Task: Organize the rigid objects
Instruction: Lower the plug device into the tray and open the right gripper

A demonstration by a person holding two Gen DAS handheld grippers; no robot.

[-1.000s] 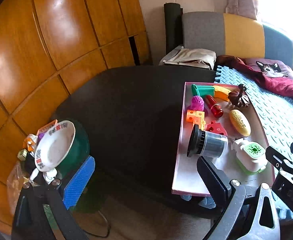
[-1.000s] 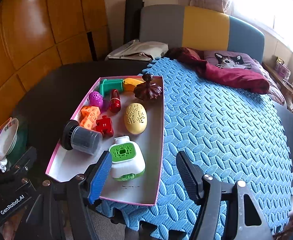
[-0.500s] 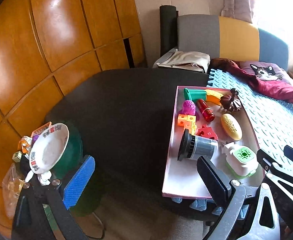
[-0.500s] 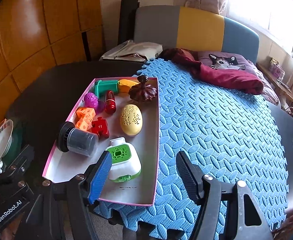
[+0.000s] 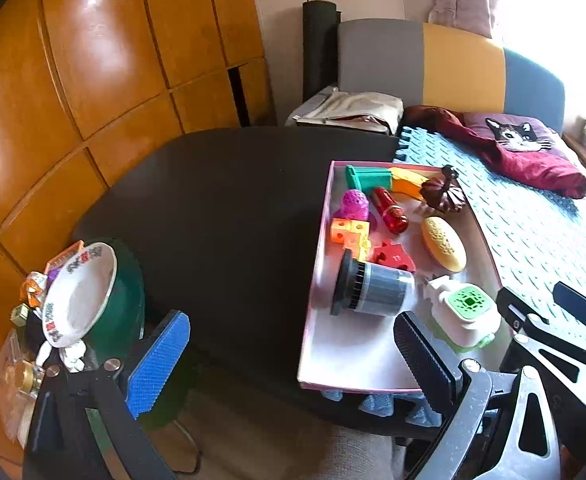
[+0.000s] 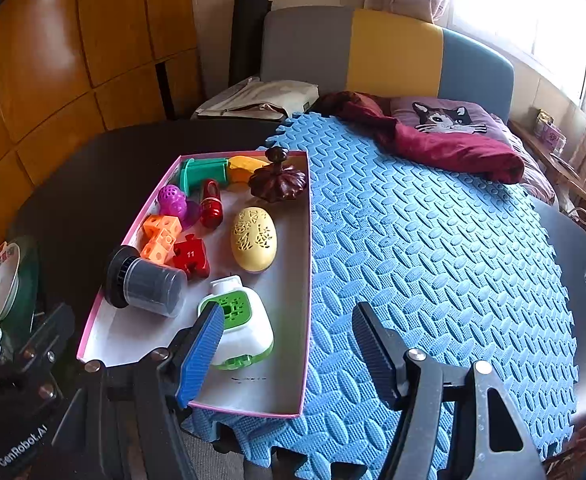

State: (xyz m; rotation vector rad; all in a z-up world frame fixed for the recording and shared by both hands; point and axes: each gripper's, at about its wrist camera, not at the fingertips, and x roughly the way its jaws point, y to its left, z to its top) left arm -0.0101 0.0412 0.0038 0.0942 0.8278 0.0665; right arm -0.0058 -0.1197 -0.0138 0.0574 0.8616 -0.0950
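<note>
While beside right gripper (image 6: 287, 350), dispenser (image 6: 241, 324).

- Under my fingers stands a dark table (image 5: 221, 200).
- A blue foam mat (image 6: 433, 248) covers its right part.
- A pink-edged tray (image 6: 307, 280) lies across the mat's left edge, partly on bare tabletop.
- A maroon cloth (image 6: 445, 148) and a cat-print cushion (image 6: 445, 118) lie at the mat's far end.
- A beige bag (image 5: 349, 110) sits at the table's far edge.
</note>
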